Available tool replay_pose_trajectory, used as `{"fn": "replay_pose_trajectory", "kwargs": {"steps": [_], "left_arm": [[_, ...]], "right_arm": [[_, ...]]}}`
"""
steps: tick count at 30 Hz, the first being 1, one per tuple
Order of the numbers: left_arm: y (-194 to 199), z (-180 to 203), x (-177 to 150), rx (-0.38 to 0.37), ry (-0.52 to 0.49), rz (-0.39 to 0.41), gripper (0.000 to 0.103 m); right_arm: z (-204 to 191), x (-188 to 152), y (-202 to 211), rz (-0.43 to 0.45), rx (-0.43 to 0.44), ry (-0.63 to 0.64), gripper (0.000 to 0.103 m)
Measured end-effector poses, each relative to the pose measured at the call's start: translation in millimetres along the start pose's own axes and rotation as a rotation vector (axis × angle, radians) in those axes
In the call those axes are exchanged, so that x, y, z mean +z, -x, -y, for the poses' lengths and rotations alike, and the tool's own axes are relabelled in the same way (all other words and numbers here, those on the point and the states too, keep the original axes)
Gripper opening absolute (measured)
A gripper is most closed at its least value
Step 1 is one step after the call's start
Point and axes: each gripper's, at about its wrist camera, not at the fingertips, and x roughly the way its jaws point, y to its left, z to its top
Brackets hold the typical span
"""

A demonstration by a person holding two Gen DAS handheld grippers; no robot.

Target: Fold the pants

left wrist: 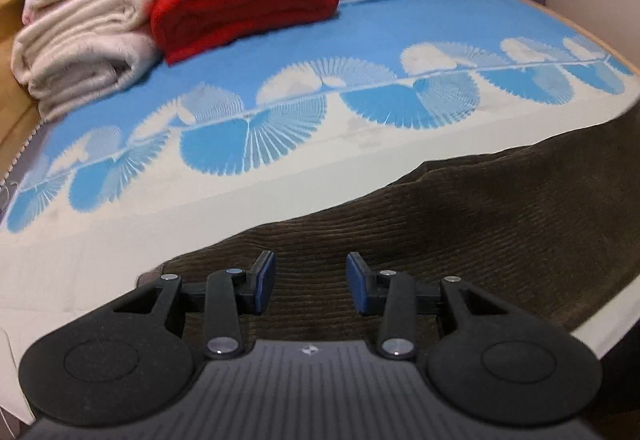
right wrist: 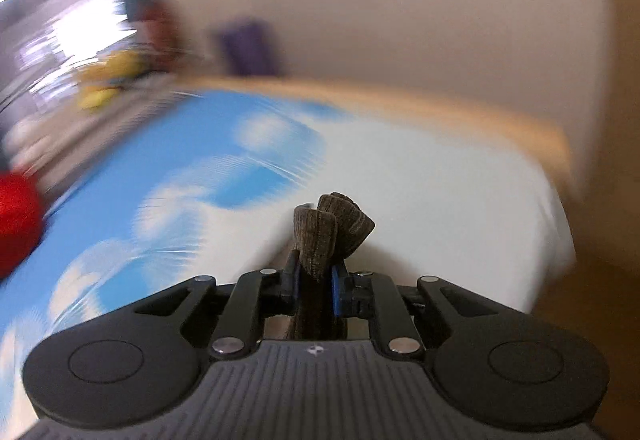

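Red blanket (left wrist: 244,6) and cream blanket (left wrist: 84,52) lying far ahead-left of left tongs (left wrist: 310,282), gaping over brown corduroy pants (left wrist: 460,224) on blue-white bed (left wrist: 360,28), right tongs (right wrist: 316,280) pinching pants (right wrist: 326,236) fold, room blurring

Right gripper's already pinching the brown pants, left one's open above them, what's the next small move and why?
Probably lower the left gripper and close it on the brown corduroy pants. Its jaws are open and empty over the cloth, while the right gripper already clamps a bunched fold, and folding likely needs two grips.
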Motion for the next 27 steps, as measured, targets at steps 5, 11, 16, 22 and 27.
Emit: {"fn": "replay_pose_trajectory", "kwargs": {"steps": [5, 11, 16, 22, 27], "left_arm": [[7, -5, -20, -0.056, 0.097, 0.012, 0.044], [-16, -4, -33, -0.058, 0.125, -0.105, 0.043], [-21, -10, -38, -0.086, 0.159, -0.143, 0.044], [-25, -7, -33, -0.095, 0.158, -0.135, 0.044], [-30, 1, -31, -0.092, 0.135, -0.14, 0.044]], "right_arm": [[-129, -72, 66, 0.071, 0.342, 0.369, 0.015], [-229, -194, 63, -0.384, 0.656, 0.81, 0.029], [-237, -238, 79, -0.469, 0.744, 1.04, 0.031], [-227, -211, 75, -0.39, 0.723, 0.905, 0.059], [-242, -228, 60, -0.413, 0.705, 0.985, 0.059]]}}
